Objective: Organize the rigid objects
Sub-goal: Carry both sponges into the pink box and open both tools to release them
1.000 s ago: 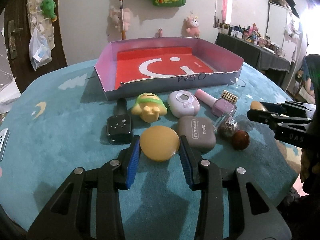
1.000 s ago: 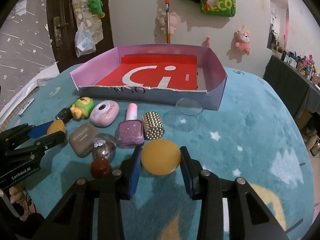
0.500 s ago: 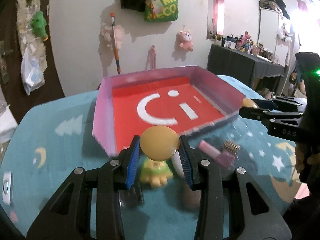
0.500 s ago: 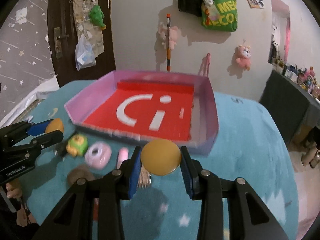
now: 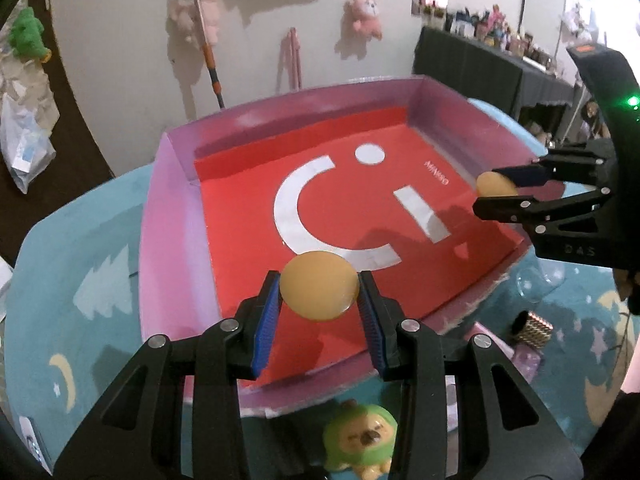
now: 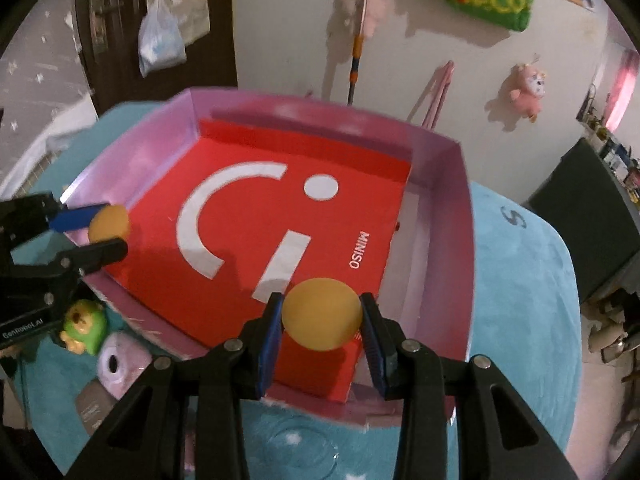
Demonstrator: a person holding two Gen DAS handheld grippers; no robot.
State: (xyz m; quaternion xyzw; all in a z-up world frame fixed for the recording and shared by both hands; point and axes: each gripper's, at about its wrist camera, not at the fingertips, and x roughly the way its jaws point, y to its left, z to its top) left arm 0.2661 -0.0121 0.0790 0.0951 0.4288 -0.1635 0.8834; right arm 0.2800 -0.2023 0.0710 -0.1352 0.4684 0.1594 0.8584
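Observation:
My left gripper (image 5: pixel 319 286) is shut on a round tan disc (image 5: pixel 319 286) and holds it above the near left part of the pink box with a red floor (image 5: pixel 176 216). My right gripper (image 6: pixel 322 314) is shut on a second round tan disc (image 6: pixel 322 314) above the box's near right corner (image 6: pixel 456 264). Each gripper shows in the other's view: the right one (image 5: pixel 500 194) over the box's right wall, the left one (image 6: pixel 102 234) over its left wall.
On the teal tablecloth (image 5: pixel 80 272) in front of the box lie a green and yellow toy figure (image 5: pixel 360 444), a lilac round case (image 6: pixel 122 364), a grey-brown case (image 6: pixel 94 404), a studded gold cap (image 5: pixel 534 328) and a clear glass lid (image 5: pixel 540 278). Walls stand behind the table.
Both grippers lifted their discs off the table and carried them forward over the box. The loose items have dropped to the bottom of both views.

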